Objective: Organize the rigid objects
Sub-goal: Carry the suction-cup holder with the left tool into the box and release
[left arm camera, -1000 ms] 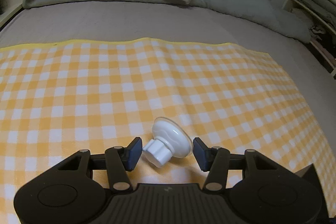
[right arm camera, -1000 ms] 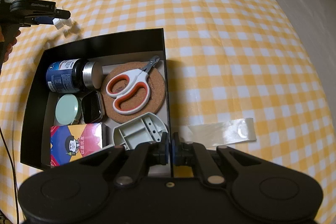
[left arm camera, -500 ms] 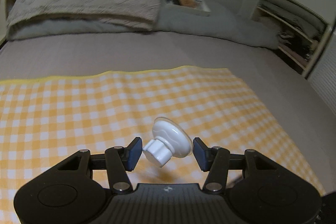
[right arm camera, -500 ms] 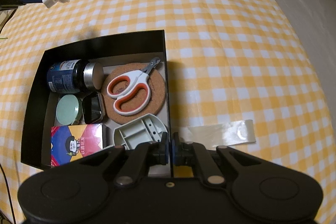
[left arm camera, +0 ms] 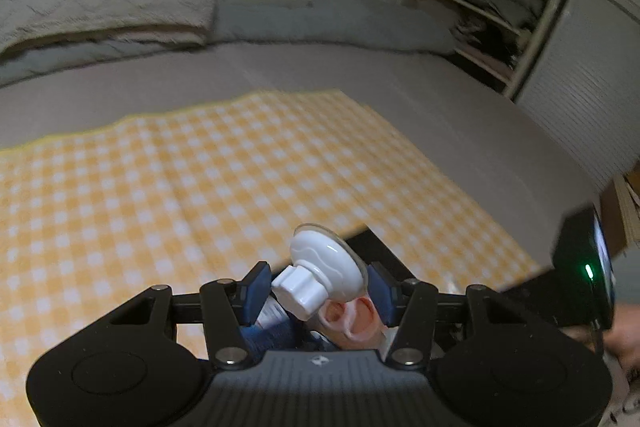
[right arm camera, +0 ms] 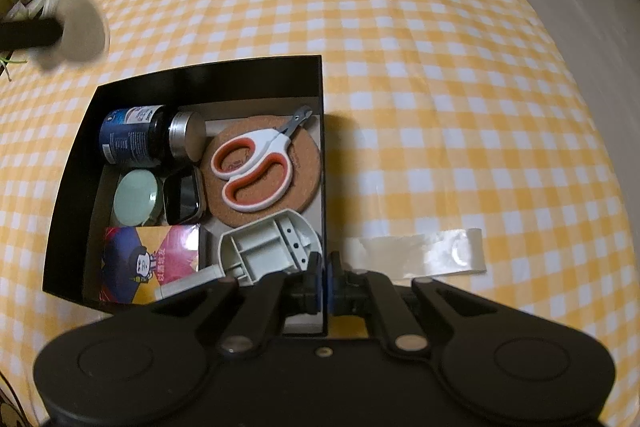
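Our left gripper [left arm camera: 318,287] clamps the white suction cup [left arm camera: 326,273], knob toward seven o'clock, disc toward one. Our right gripper [right arm camera: 323,285] pinches the black box's [right arm camera: 208,75] right wall; only that view shows the scissors [right arm camera: 250,171] and jar [right arm camera: 138,135] inside. Yellow checked cloth [right arm camera: 440,107] covers a grey bed [left arm camera: 320,75].

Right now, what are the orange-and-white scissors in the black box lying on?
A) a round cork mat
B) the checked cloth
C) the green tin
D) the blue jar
A: in the right wrist view the scissors lie on the cork mat inside the box, beside the jar.
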A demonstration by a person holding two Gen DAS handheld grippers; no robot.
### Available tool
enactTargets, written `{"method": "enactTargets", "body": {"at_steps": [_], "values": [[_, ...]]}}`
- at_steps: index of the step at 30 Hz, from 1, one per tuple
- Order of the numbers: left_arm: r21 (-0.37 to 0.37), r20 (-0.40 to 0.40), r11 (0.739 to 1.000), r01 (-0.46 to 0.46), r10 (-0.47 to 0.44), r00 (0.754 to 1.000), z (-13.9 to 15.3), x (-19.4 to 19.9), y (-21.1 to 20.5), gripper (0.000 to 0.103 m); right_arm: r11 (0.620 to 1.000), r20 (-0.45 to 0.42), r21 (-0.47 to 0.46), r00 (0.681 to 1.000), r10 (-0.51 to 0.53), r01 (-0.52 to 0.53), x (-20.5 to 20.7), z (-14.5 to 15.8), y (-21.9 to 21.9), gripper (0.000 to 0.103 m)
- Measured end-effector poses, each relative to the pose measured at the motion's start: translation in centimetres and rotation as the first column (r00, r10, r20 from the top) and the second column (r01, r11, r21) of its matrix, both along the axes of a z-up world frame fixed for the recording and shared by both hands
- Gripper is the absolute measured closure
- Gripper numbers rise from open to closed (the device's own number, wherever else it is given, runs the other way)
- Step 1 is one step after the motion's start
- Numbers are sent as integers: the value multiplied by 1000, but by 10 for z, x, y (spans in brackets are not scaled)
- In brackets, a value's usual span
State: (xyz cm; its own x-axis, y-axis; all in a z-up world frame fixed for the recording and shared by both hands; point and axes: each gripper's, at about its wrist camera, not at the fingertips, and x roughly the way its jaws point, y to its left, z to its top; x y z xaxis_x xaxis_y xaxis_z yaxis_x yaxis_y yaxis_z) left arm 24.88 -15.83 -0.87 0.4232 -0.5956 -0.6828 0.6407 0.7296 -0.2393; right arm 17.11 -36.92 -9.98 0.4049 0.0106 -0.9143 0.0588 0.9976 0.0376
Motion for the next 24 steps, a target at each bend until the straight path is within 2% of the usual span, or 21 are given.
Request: {"method": "enactTargets", "body": {"at_steps": [3,14,24], "values": [[-4,-32,999,43,-43,999,-11,-14,-5,49,1000,0,-4,1000,4,-4,-2,-1,2,100],[84,-108,985,151,-142,984,-53,-26,-47,49,1000,-1,-4,1000,2,-2,0,0,3,100],[103,-149,986,134,-118,982,-75,-26,-65,47,1000,-5,-4,1000,4,-4,0,1,3,100]]}}
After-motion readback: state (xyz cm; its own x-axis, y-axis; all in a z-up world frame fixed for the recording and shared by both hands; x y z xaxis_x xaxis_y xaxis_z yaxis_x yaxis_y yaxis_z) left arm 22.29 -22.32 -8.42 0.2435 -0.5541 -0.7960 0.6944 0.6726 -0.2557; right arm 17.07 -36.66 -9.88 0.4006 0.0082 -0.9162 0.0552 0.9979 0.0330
